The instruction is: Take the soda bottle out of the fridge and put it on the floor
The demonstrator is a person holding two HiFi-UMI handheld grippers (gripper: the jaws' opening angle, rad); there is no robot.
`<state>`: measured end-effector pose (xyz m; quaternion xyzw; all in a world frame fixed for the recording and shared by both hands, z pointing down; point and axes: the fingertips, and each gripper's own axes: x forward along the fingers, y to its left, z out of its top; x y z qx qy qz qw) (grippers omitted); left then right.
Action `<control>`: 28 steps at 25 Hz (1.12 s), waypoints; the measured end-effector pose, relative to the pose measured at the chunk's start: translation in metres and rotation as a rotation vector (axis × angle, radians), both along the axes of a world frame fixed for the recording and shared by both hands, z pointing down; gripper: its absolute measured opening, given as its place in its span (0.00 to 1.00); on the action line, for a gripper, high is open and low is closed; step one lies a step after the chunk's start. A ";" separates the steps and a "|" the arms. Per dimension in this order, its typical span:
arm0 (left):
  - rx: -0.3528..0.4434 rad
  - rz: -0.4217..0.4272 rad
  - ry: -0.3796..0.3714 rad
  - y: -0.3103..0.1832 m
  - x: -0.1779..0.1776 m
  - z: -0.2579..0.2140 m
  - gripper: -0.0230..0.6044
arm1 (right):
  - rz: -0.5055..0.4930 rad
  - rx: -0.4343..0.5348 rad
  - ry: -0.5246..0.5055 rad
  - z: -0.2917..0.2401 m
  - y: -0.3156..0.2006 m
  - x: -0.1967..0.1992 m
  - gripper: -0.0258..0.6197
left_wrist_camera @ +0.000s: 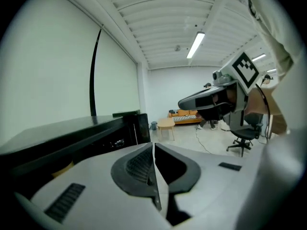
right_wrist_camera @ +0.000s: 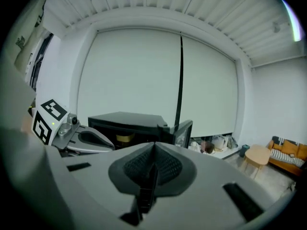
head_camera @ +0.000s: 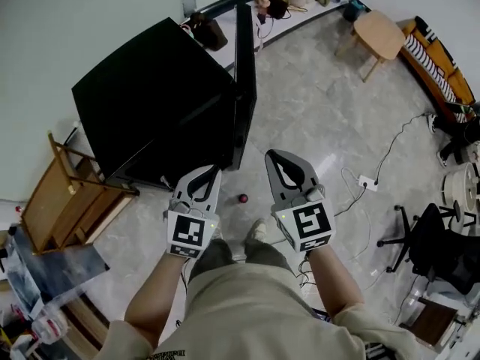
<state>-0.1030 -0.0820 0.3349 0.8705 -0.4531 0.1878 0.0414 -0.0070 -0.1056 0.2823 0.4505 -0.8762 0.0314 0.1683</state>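
Note:
The black fridge [head_camera: 150,100] stands on the floor with its door [head_camera: 244,81] swung open; in the right gripper view the fridge [right_wrist_camera: 125,121] shows something yellow [right_wrist_camera: 124,138] inside. I cannot make out a soda bottle as such. A small red round thing [head_camera: 242,199] sits on the floor by the foot of the door, between the two grippers. My left gripper [head_camera: 212,172] [left_wrist_camera: 154,150] is held in front of the fridge, shut, with nothing in it. Beside it, my right gripper [head_camera: 271,156] [right_wrist_camera: 154,150] is also shut and empty.
A wooden rack [head_camera: 64,193] stands left of the fridge. At the far right are a round wooden table [head_camera: 379,34] and an orange sofa [head_camera: 439,62]. A power strip with cable [head_camera: 367,180] lies on the floor, and an office chair [head_camera: 431,242] stands at the right.

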 end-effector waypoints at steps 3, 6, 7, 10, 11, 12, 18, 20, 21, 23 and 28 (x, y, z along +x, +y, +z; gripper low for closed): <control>0.038 -0.021 0.005 0.012 -0.016 -0.032 0.06 | -0.020 0.055 -0.040 -0.037 0.010 -0.017 0.04; 0.089 -0.042 0.003 0.023 -0.032 -0.062 0.06 | -0.050 0.096 -0.086 -0.066 0.022 -0.035 0.04; 0.103 -0.051 0.004 0.027 -0.039 -0.071 0.06 | -0.065 0.105 -0.096 -0.074 0.028 -0.042 0.04; 0.142 -0.086 0.014 0.038 -0.059 -0.099 0.06 | -0.119 0.127 -0.112 -0.094 0.041 -0.058 0.04; 0.157 -0.099 0.017 0.040 -0.065 -0.108 0.06 | -0.136 0.137 -0.122 -0.102 0.044 -0.063 0.04; 0.172 -0.110 0.017 0.043 -0.071 -0.116 0.06 | -0.150 0.149 -0.134 -0.111 0.047 -0.068 0.04; 0.270 -0.159 0.001 0.060 -0.101 -0.157 0.06 | -0.225 0.216 -0.160 -0.145 0.061 -0.091 0.04; 0.276 -0.178 0.000 0.065 -0.107 -0.163 0.06 | -0.241 0.224 -0.161 -0.150 0.063 -0.095 0.04; 0.273 -0.184 -0.002 0.067 -0.109 -0.164 0.06 | -0.245 0.225 -0.162 -0.152 0.064 -0.096 0.04; 0.269 -0.184 -0.011 0.068 -0.110 -0.165 0.06 | -0.248 0.228 -0.160 -0.155 0.065 -0.095 0.04; 0.273 -0.180 -0.002 0.066 -0.108 -0.163 0.06 | -0.261 0.225 -0.147 -0.153 0.066 -0.097 0.04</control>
